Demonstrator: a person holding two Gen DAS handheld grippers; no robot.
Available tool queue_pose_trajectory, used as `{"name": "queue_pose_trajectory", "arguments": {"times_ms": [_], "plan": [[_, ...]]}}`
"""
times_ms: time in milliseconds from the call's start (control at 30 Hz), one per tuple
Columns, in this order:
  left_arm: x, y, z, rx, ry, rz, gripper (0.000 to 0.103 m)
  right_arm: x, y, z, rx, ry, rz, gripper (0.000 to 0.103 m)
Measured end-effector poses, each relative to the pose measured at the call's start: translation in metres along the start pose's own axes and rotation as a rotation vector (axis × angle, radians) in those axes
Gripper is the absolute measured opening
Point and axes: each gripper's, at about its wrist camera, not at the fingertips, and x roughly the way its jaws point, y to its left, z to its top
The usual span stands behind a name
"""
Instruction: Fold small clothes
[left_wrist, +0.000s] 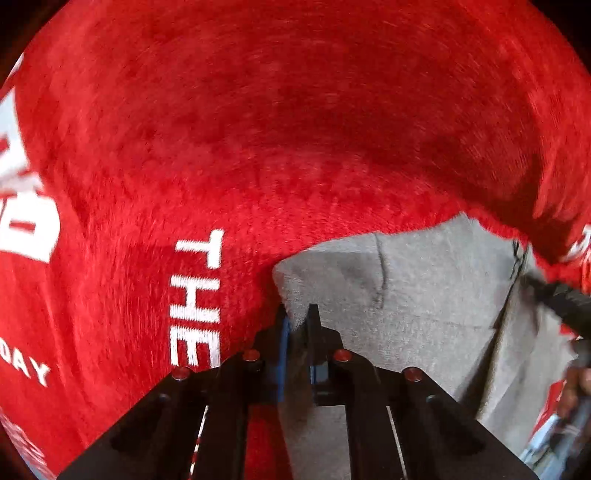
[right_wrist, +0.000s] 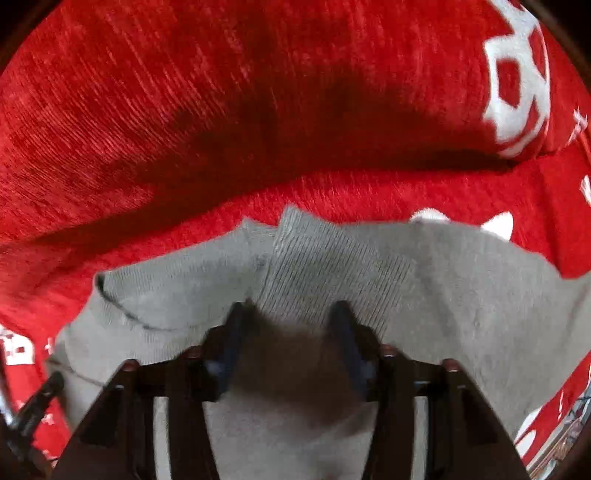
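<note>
Two claws engaged: left claw (left_wrist: 297, 321) pinched narrow on the grey garment (left_wrist: 406, 295) edge; right claw (right_wrist: 290, 314) apparently still wide. Folding barely begun on red blanket (left_wrist: 258, 129).

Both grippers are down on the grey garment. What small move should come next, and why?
Probably close the right gripper on the grey garment. Its jaws stand apart over the ribbed cuff, while the left gripper already looks pinched shut on the garment's edge. With both ends held, the fold over the red blanket can start.
</note>
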Motion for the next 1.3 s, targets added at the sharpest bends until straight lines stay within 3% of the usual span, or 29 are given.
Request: {"name": "queue_pose_trajectory", "arguments": {"times_ms": [167,300,400,467,500,533,600,700,767,800,867,933,1067,1167,1233,1300], "plan": [[0.002,0.016,0.0,-0.032,-0.009,0.003,0.01,-0.044,-0.057,-0.036,0.106,-0.079,0.1,0.004],[0.002,0.021,0.005,-0.031,-0.01,0.001,0.01,-0.045,-0.13,-0.094,0.312,0.014,0.177,0.004],[0.003,0.015,0.003,-0.027,-0.011,0.005,0.01,-0.044,-0.161,-0.124,0.451,0.062,0.266,0.005],[0.0,0.011,-0.002,-0.03,-0.009,0.006,0.01,-0.046,-0.176,-0.133,0.519,0.071,0.329,0.011],[0.001,0.007,-0.002,-0.03,-0.008,0.007,0.01,-0.045,-0.17,-0.126,0.542,0.071,0.36,0.028],[0.0,0.006,-0.002,-0.028,-0.006,0.007,0.01,-0.042,-0.169,-0.123,0.561,0.063,0.408,0.053],[0.0,0.005,-0.001,-0.027,-0.004,0.008,0.01,-0.044,-0.172,-0.112,0.574,0.046,0.476,0.079],[-0.003,0.003,0.0,-0.038,-0.008,0.005,0.01,-0.033,-0.153,-0.089,0.551,0.069,0.48,0.079],[-0.007,0.004,0.0,-0.057,-0.019,-0.002,0.01,-0.026,-0.141,-0.075,0.515,0.1,0.4,0.048],[-0.009,0.006,0.0,-0.07,-0.024,-0.004,0.01,-0.025,-0.134,-0.067,0.474,0.115,0.385,0.009],[-0.008,0.008,-0.001,-0.088,-0.026,0.001,0.01,-0.032,-0.123,-0.056,0.428,0.081,0.412,0.009],[-0.008,0.01,-0.002,-0.099,-0.031,0.005,0.01,-0.057,-0.109,-0.04,0.294,-0.014,0.456,0.009],[-0.008,0.014,-0.005,-0.106,-0.045,0.012,0.01,-0.083,-0.101,-0.026,0.11,-0.115,0.422,0.009],[-0.009,0.024,-0.01,-0.14,-0.06,0.022,0.01,-0.047,-0.098,-0.022,0.116,-0.057,0.373,0.01],[-0.01,0.03,-0.01,-0.161,-0.068,0.035,0.01,-0.023,-0.111,-0.031,0.151,0.044,0.264,0.012],[-0.013,0.035,-0.01,-0.163,-0.075,0.057,0.01,-0.022,-0.128,-0.044,0.2,0.055,0.259,0.013]]}}
